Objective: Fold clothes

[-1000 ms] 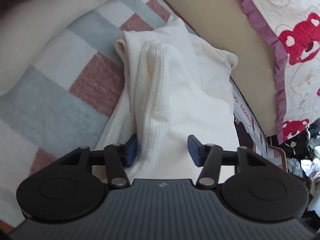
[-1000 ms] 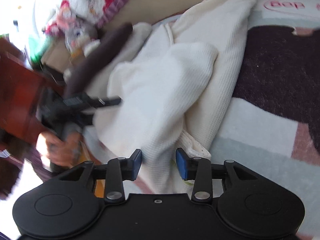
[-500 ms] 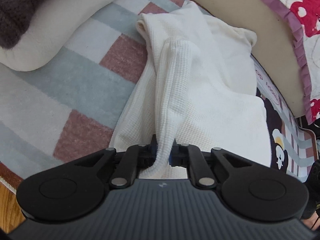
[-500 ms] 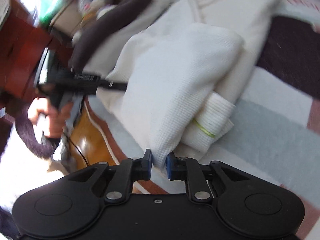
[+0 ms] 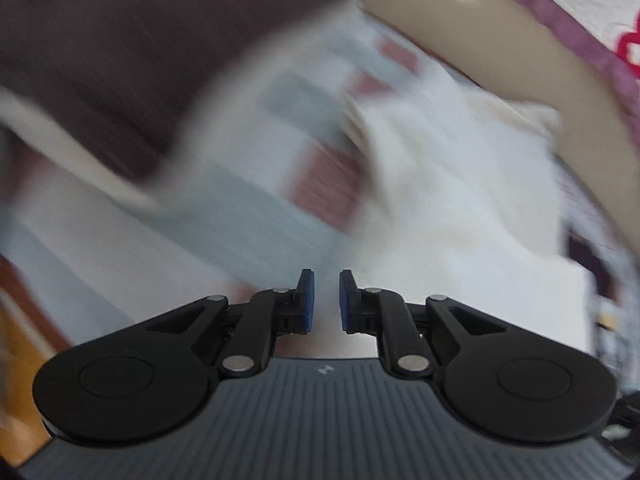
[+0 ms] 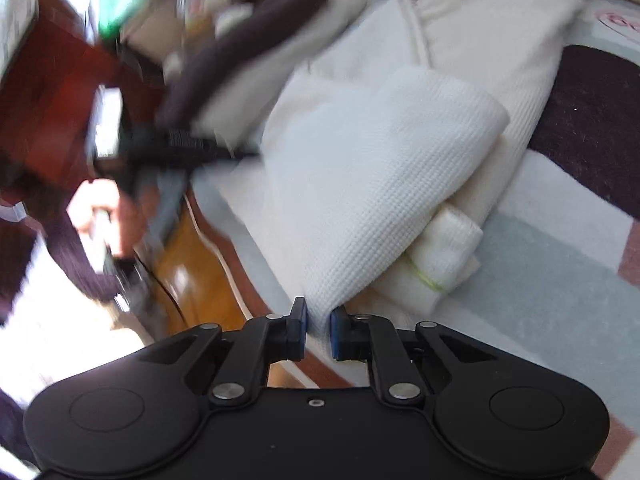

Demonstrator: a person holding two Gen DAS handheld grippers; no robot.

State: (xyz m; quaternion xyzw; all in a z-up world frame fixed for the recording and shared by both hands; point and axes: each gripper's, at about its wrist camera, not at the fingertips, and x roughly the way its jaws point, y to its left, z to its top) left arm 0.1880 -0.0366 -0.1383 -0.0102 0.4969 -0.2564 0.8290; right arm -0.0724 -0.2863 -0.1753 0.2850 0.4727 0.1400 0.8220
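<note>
A white waffle-knit garment point(image 6: 380, 168) lies partly folded on a striped rug point(image 6: 560, 280), over a cream layer point(image 6: 500, 40) and a rolled cuff point(image 6: 444, 248). My right gripper point(image 6: 318, 320) has the garment's near corner between its blue pads, and its jaws are closing on it. In the left wrist view, which is badly blurred, the left gripper point(image 5: 325, 300) is nearly shut with pale cloth in the narrow gap, and the garment point(image 5: 460, 200) stretches away to the right. In the right wrist view, the left gripper point(image 6: 248, 155) meets the garment's far edge, held by a hand point(image 6: 100, 216).
A dark brown cushion point(image 5: 120, 40) with a cream edge lies on the rug point(image 5: 240, 220) at the left. A beige band point(image 5: 480, 40) and a quilt with a purple frill point(image 5: 580, 12) border the far side. Wooden floor point(image 6: 192, 264) and red-brown furniture point(image 6: 52, 92) lie past the rug's edge.
Both grippers went from open around the cloth to closed on it. The left one then lifted and swung, blurring its view. The right one drew its corner closer and out flat.
</note>
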